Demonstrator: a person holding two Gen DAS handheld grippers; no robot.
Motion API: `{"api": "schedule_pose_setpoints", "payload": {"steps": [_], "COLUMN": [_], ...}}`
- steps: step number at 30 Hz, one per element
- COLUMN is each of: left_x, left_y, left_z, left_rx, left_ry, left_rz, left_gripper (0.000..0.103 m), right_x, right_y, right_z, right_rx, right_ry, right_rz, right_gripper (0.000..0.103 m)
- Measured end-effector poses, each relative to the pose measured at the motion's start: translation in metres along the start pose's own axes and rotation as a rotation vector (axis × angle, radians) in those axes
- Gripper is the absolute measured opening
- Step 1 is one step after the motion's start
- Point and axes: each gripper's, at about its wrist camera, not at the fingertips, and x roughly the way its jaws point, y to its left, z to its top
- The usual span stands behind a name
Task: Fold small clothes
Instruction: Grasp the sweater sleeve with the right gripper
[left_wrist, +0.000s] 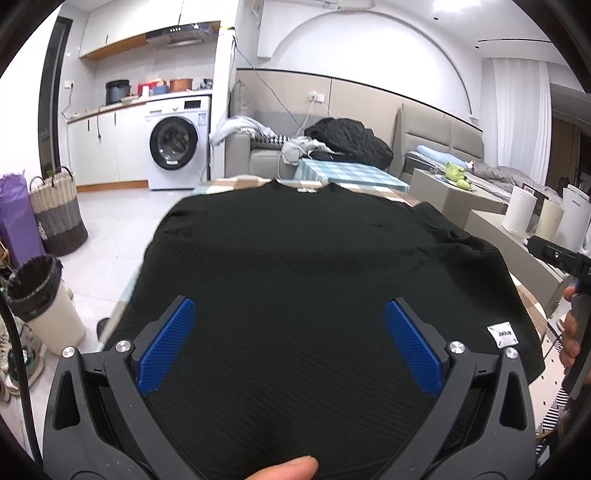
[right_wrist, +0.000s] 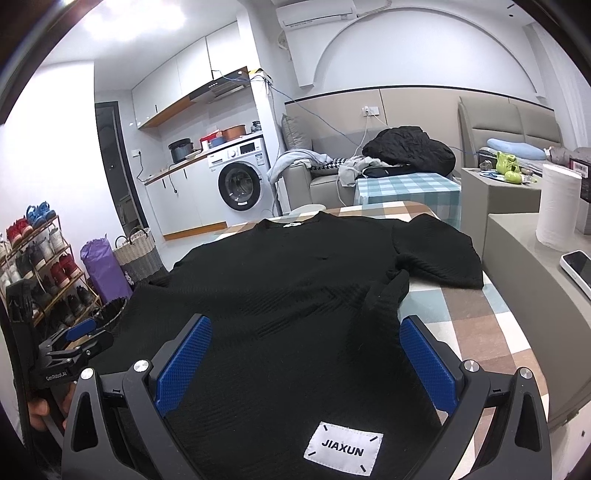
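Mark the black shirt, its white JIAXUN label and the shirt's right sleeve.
black shirt (right_wrist: 295, 295): right wrist view, mid body.
white JIAXUN label (right_wrist: 342, 451): right wrist view, patch centre.
right sleeve (right_wrist: 439, 251): right wrist view, sleeve middle.

Matt ribbed-knit black shirt, checked cloth table cover, textured blue pads.

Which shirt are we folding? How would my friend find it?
Find the table with the checked cloth. Spread flat across it lies the black shirt, beneath both open grippers. Unlike the crumpled black jacket on the sofa behind, it has a white JIAXUN label.
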Motion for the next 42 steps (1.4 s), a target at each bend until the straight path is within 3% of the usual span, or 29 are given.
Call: {"api": "schedule_pose_setpoints", "payload": {"steps": [7, 15, 24, 28, 31, 37, 42], "left_x": [-0.003, 0.025, 0.076, 0.104, 0.125, 0.163, 0.187], "left_y": [0.033, 0.073, 0.088, 0.089, 0.094, 0.099, 0.099], "left_z": [0.023, 0.045, 0.072, 0.081, 0.088, 0.100, 0.109], "left_rx": [-0.070, -0.119, -0.128, -0.122, -0.136, -0.143, -0.143], "left_ry": [0.003, 0.058, 0.086, 0.124, 0.144, 0.172, 0.173], "left_rz": [0.015, 0.064, 0.129, 0.165, 0.161, 0.135, 0.119], "left_gripper": [0.103, 0.103, 0.103, 0.103, 0.103, 0.101, 0.101], "right_x": [0.003, 0.021, 0.054, 0.077, 0.091, 0.112, 0.125], "right_y": [-0.022, -0.042, -0.065, -0.093, -0.120, -0.177, -0.212], "right_z": [0.013, 0.032, 0.060, 0.064, 0.063, 0.054, 0.051], "right_rx": [0.124, 0.180, 0.290, 0.389, 0.497, 0.671, 0.746], "right_ry": [0.034, 0.109, 0.171, 0.214, 0.236, 0.292, 0.297], "right_rz": [-0.045, -0.136, -0.119, -0.136, -0.137, -0.241, -0.279], "right_gripper": [0.103, 0.103, 0.102, 0.087, 0.084, 0.078, 0.073]}}
